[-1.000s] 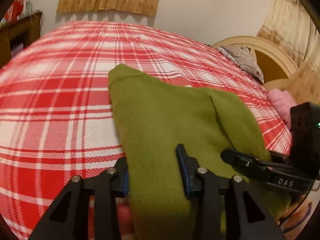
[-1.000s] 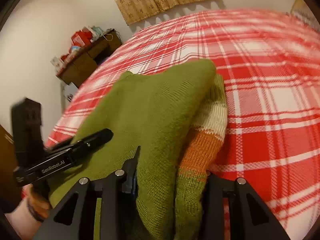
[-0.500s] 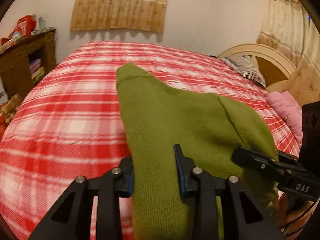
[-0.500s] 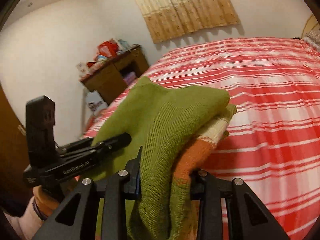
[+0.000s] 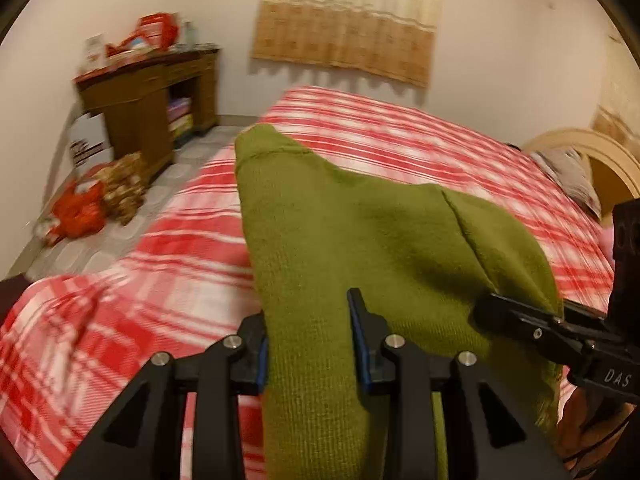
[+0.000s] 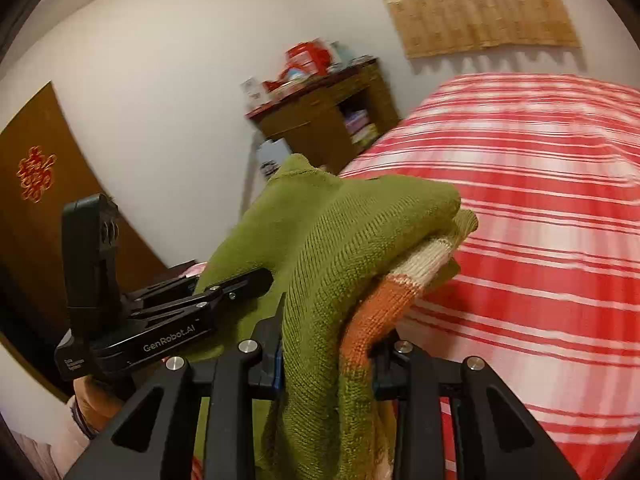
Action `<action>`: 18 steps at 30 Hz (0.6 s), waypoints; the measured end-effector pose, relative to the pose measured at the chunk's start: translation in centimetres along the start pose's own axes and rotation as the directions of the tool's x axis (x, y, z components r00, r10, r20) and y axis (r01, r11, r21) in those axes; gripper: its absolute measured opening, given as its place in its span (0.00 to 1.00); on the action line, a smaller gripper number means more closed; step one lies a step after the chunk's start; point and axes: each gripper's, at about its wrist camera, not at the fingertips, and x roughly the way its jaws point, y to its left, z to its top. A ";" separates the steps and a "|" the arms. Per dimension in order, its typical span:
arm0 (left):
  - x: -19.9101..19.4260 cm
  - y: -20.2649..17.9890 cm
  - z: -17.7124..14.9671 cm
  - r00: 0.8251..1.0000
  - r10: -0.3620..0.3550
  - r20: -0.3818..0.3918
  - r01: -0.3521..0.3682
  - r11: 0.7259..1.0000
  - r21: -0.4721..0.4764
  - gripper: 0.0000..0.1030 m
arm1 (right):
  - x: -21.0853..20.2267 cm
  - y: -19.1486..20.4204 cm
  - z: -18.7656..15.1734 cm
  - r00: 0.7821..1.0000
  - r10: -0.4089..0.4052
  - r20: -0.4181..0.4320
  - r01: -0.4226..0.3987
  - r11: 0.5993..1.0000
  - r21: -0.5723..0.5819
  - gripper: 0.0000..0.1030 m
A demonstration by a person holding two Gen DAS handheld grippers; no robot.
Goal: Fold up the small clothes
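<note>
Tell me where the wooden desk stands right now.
In the left wrist view the wooden desk stands upper left against the wall, beyond the foot of the plaid bed, left of the curtain.

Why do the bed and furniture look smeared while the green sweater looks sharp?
Left wrist view: the plaid bedspread and desk are motion-blurred, the green sweater crisp. Right wrist view: the same, with walls bowed by the fisheye lens and dark corners.
</note>
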 end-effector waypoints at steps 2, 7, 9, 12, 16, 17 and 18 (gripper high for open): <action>-0.4 1.6 -0.1 0.999 0.034 0.010 -0.034 0.999 -0.022 0.33 | 1.6 1.0 0.3 1.000 0.029 -0.009 -0.029 0.999 -0.019 0.30; -0.1 5.3 -0.1 0.987 0.154 0.037 -0.152 0.986 -0.064 0.33 | 7.2 4.7 1.0 0.995 0.092 -0.028 -0.095 0.990 -0.103 0.29; 1.1 6.9 -0.1 0.976 0.212 0.048 -0.208 0.974 -0.086 0.33 | 9.5 5.2 1.3 0.994 0.099 -0.034 -0.103 0.986 -0.130 0.29; 3.7 8.9 -0.8 0.967 0.255 0.003 -0.253 0.960 -0.119 0.33 | 13.8 4.9 1.3 0.993 0.104 -0.064 -0.113 0.982 -0.149 0.29; 7.3 11.0 -2.5 0.970 0.232 -0.077 -0.243 0.949 -0.201 0.37 | 17.9 2.1 0.3 0.992 0.049 -0.117 -0.064 0.989 -0.131 0.33; 7.5 11.1 -2.6 0.971 0.229 -0.065 -0.238 0.949 -0.207 0.40 | 18.2 1.5 0.3 0.990 0.059 -0.124 -0.073 0.991 -0.109 0.35; 7.6 10.9 -2.6 0.972 0.228 -0.062 -0.236 0.950 -0.206 0.41 | 18.5 0.3 0.2 0.987 0.087 -0.137 -0.094 0.994 -0.046 0.42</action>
